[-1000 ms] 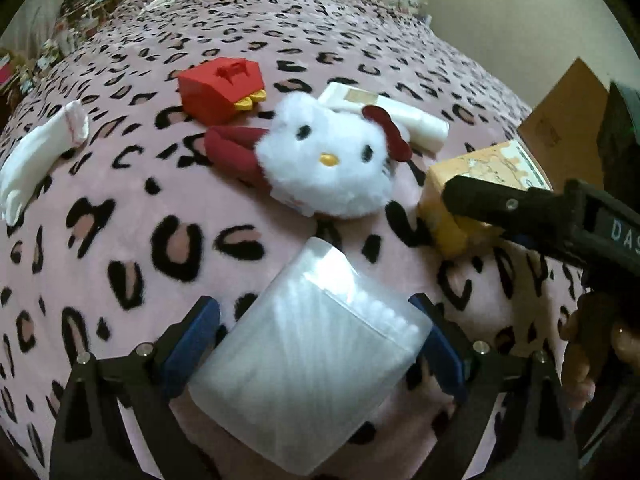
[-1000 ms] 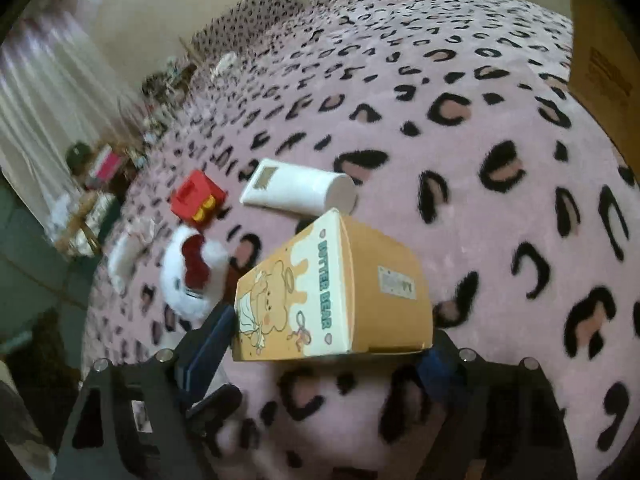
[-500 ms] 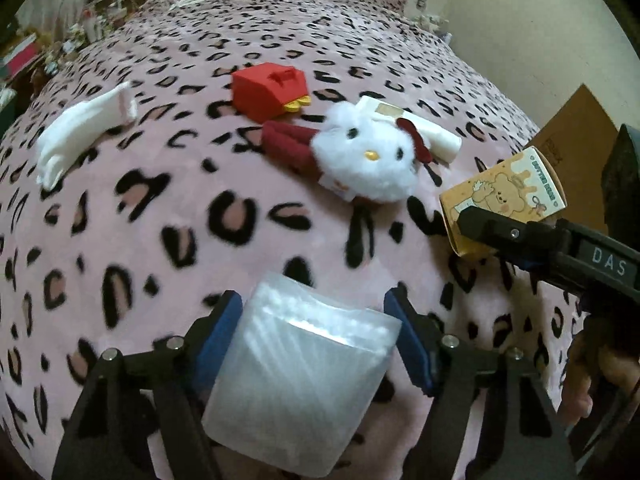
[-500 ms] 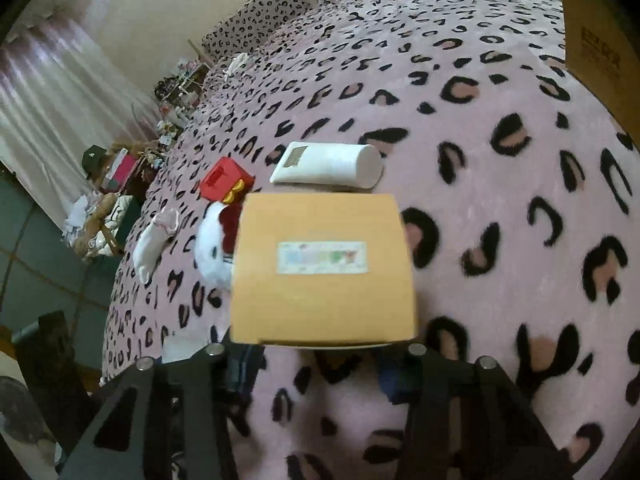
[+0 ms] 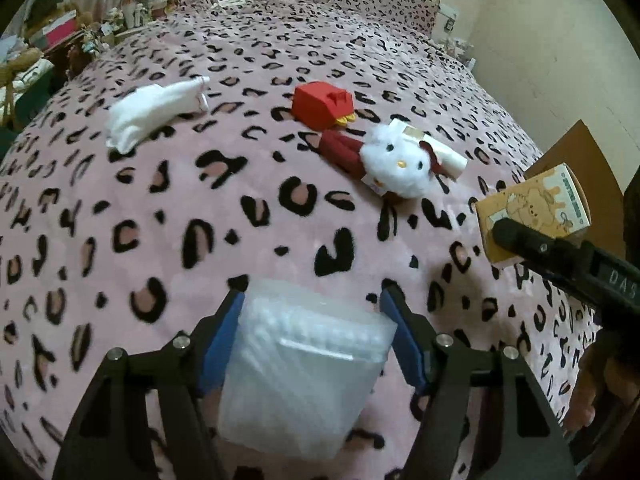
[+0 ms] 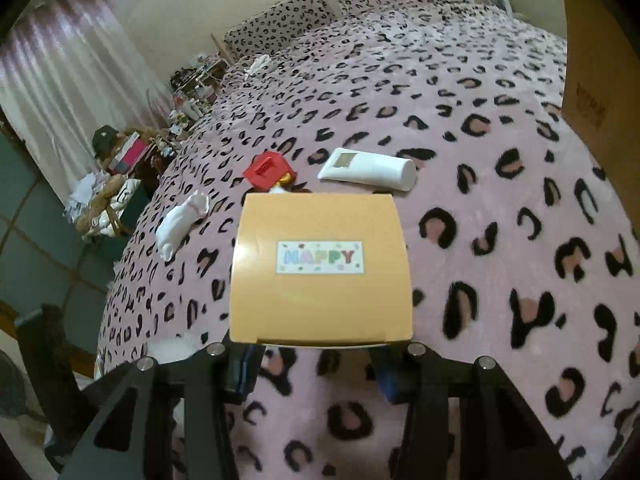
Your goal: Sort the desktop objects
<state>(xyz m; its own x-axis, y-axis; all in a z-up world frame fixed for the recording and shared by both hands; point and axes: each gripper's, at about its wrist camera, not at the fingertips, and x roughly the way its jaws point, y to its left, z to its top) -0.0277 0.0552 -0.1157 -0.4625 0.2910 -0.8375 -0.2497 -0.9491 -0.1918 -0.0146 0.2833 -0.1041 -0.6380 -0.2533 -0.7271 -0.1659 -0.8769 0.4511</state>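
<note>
A translucent pack of cotton swabs [image 5: 304,376] is clamped between the blue pads of the left gripper [image 5: 316,344], whose jaws have just been closing on it, and is held above the leopard-print blanket [image 5: 200,208]. It is judged light, crinkly and easily crushed, so its flat sides are best pinched gently. A stiff yellow carton [image 6: 320,264] is gripped at its lower edge by the right gripper [image 6: 316,368], raised clear of the bedding. Both grippers are pointed steeply downward, the carton's printed face being tipped toward the camera.
</note>
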